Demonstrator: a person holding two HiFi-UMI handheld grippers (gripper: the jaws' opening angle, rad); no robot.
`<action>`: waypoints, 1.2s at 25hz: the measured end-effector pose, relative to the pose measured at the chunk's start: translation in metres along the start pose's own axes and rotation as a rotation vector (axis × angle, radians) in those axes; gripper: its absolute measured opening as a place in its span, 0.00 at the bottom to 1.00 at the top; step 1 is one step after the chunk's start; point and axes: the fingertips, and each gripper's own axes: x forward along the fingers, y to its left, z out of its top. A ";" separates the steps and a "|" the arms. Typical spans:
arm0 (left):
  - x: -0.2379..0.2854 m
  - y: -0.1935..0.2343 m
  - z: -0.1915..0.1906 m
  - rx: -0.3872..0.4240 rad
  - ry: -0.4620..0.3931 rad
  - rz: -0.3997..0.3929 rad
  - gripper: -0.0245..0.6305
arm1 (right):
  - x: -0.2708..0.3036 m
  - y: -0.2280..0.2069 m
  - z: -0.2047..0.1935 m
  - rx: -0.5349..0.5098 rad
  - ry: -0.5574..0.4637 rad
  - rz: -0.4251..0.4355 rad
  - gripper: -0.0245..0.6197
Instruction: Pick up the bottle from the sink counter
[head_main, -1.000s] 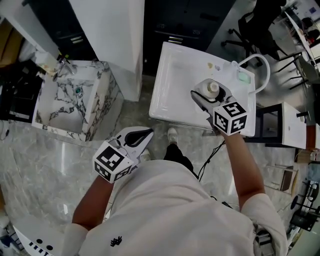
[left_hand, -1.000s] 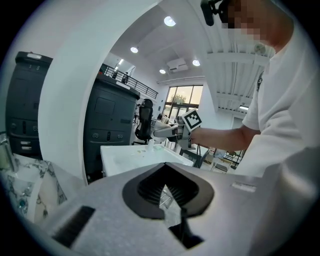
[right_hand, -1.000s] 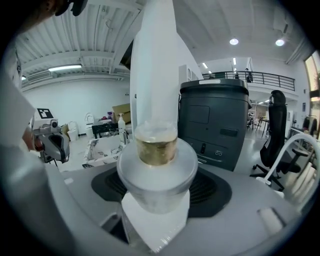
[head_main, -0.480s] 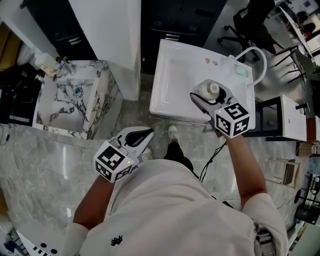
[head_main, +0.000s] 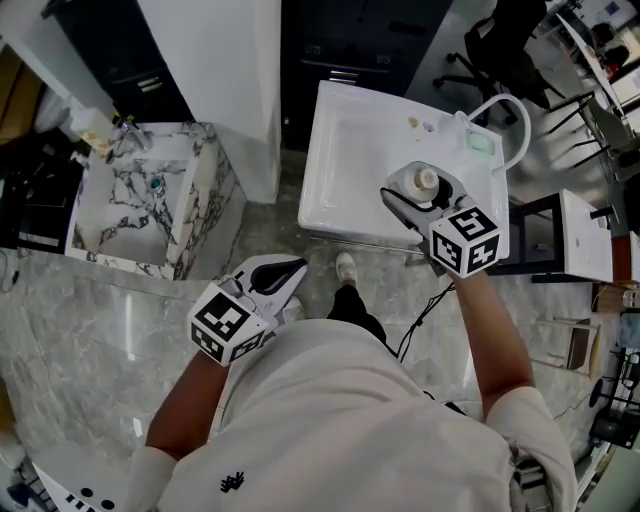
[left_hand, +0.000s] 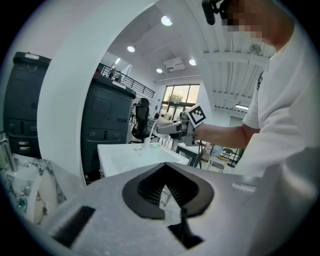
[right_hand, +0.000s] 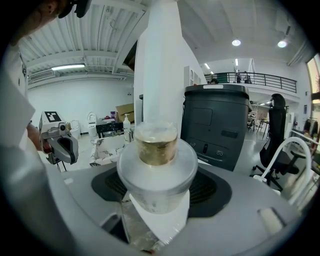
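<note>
A clear bottle (head_main: 424, 178) with a white collar and a pale cap stands upright between the jaws of my right gripper (head_main: 418, 195), over the right part of the white sink counter (head_main: 350, 170). In the right gripper view the bottle (right_hand: 157, 170) fills the gap of the right gripper (right_hand: 160, 192), with both pads against its sides. Whether its base rests on the counter is hidden. My left gripper (head_main: 290, 268) hangs low at the left, away from the counter. In its own view the left gripper (left_hand: 167, 187) has its tips together and nothing in it.
A white hooped faucet (head_main: 515, 120) and a green soap dish (head_main: 484, 145) sit at the counter's far right corner. A marble-patterned sink (head_main: 140, 200) stands to the left, beyond a white pillar (head_main: 220, 80). Office chairs (head_main: 500, 50) and a small white table (head_main: 585, 245) are on the right.
The head view shifted a little, so the counter sits slightly higher in the picture. The right gripper keeps its hold on the bottle in about the same place. The left gripper has not moved.
</note>
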 end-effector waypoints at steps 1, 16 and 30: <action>0.000 0.000 0.000 0.000 0.001 0.001 0.05 | 0.000 0.000 0.000 -0.001 0.001 0.000 0.58; 0.001 -0.001 -0.001 0.006 0.005 0.005 0.05 | -0.003 -0.003 -0.006 -0.002 0.006 0.000 0.58; 0.001 -0.001 0.000 0.002 0.002 0.011 0.05 | -0.007 -0.002 -0.004 -0.009 0.012 0.006 0.58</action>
